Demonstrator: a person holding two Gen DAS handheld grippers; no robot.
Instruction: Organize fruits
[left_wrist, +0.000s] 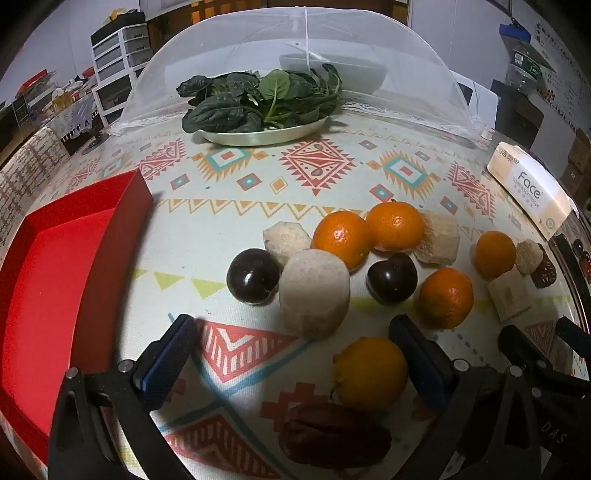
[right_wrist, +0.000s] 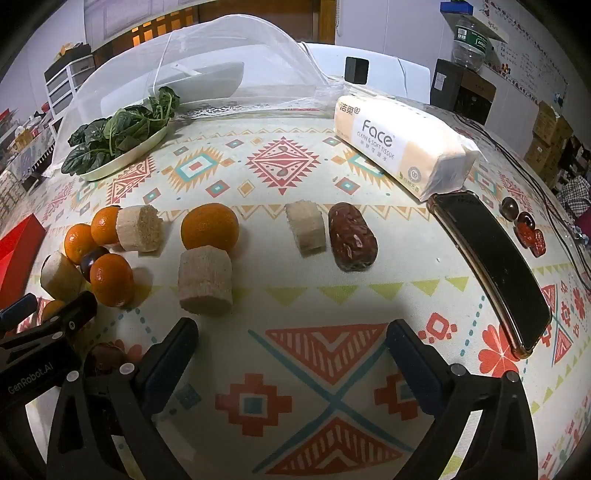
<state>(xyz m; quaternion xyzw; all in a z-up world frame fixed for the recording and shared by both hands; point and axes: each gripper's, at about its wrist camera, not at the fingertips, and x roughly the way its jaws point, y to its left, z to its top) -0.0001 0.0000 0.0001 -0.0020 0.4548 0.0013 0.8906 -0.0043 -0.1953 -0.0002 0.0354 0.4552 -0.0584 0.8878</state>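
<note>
In the left wrist view, several oranges (left_wrist: 341, 238), two dark cherries (left_wrist: 253, 276) and pale cut chunks (left_wrist: 314, 293) lie on the patterned tablecloth. An orange (left_wrist: 369, 373) and a red date (left_wrist: 334, 435) lie between my open left gripper's (left_wrist: 291, 332) fingers. A red tray (left_wrist: 55, 266) sits empty at the left. In the right wrist view, my right gripper (right_wrist: 291, 332) is open and empty above bare cloth. An orange (right_wrist: 209, 227), a pale chunk (right_wrist: 205, 282), another chunk (right_wrist: 306, 229) and a date (right_wrist: 352, 238) lie ahead of it.
A plate of spinach (left_wrist: 258, 99) stands under a mesh food cover (left_wrist: 303, 55) at the back. A tissue pack (right_wrist: 402, 142) and a phone (right_wrist: 491, 266) lie at the right, with small dark fruits (right_wrist: 528, 229) beyond. The left gripper (right_wrist: 44, 332) shows at the right view's left edge.
</note>
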